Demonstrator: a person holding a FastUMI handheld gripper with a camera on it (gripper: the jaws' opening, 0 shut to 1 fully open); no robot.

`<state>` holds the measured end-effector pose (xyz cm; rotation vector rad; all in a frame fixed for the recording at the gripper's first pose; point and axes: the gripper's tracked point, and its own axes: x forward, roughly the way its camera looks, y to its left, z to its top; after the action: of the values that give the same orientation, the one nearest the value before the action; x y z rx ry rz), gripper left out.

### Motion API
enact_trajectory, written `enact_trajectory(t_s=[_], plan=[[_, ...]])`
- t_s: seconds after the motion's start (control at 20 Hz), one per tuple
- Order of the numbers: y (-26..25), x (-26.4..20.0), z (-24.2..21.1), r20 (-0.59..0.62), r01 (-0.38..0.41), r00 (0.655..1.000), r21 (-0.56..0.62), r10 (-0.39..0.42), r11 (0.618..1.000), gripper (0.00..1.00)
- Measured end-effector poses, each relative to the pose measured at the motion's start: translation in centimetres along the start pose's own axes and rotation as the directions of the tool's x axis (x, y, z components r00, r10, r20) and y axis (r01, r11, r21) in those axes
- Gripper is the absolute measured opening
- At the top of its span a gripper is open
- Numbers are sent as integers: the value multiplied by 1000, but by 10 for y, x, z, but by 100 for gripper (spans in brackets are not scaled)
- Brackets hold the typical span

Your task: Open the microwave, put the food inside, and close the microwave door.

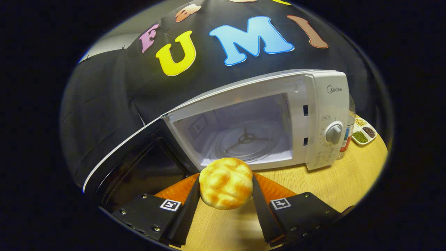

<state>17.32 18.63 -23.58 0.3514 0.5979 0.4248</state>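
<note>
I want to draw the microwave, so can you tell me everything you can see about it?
The white boxy microwave stands on the light wooden table, in front of the black cloth wall. Its dark-windowed door hangs wide open at one side. Inside, pale walls surround a round glass turntable. The panel beside the opening carries one grey round knob. The gripper holds a golden round bun between both fingers, just ahead of the opening.

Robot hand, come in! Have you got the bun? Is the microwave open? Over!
Gripper shut on the bun. Microwave ahead, door swung open, turntable bare. Nothing between bun and the opening.
</note>
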Motion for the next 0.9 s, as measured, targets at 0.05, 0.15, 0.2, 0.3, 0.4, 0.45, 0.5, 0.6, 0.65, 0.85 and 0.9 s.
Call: enact_trajectory(t_s=[0.05,0.15,0.2,0.3,0.4,0.45,0.5,0.6,0.65,0.85,0.9], plan=[[-2,12,5,17,3,1000,9,-4,1000,79],[-3,37,12,46,-2,999,34,0,999,79],[-4,49,15,58,-3,998,53,0,999,79],[-4,73,16,79,-6,997,87,-1,996,79],[-6,94,14,82,11,996,106,-19,994,79],[-6,103,14,83,17,996,114,-27,993,79],[-6,112,15,88,28,995,117,-39,993,79],[-10,125,18,102,56,993,109,-68,992,79],[-12,132,20,110,77,990,90,-86,993,79],[-15,149,21,116,138,984,4,-137,990,80],[-14,150,21,115,148,982,-6,-146,989,84]])
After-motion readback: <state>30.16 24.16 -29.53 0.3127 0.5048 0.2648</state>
